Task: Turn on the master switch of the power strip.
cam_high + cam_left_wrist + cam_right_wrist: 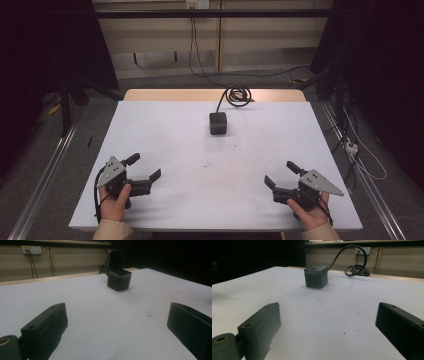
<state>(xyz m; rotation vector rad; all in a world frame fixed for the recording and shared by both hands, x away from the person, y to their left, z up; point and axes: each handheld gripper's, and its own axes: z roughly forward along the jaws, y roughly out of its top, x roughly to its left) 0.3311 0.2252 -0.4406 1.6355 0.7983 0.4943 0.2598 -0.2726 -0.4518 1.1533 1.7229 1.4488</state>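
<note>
Left gripper (pixel 146 166) sits at the near left of the counter (pixel 165 130), held in the person's left hand (pixel 116 199). Jaws apart, nothing between them, pointing toward the counter's middle. Grey three-cornered plate on top.

Right gripper (pixel 280 173) sits at the near right, held in the right hand (pixel 310 212). Jaws apart too, nothing between them, also angled inward. The two grippers are well apart from each other.

Black cube-shaped power box (pixel 218 123) stands upright on the counter, past the middle toward the far edge, roughly centred left to right. Well apart from both grippers, touched by neither. Its black cable (pixel 237 95) runs from the box to the far edge and lies there in a loose coil on the wooden strip.

In the left gripper view the box (pixel 119 280) shows ahead, above the gap between the two black jaws, with rows of small slots on its sides. In the right gripper view the box (pixel 316 276) sits ahead and left of centre, a small button on its top, the cable (pixel 357 268) arching off behind it to the coil.

Counter surface is white with a few small dark specks near the middle.
</note>
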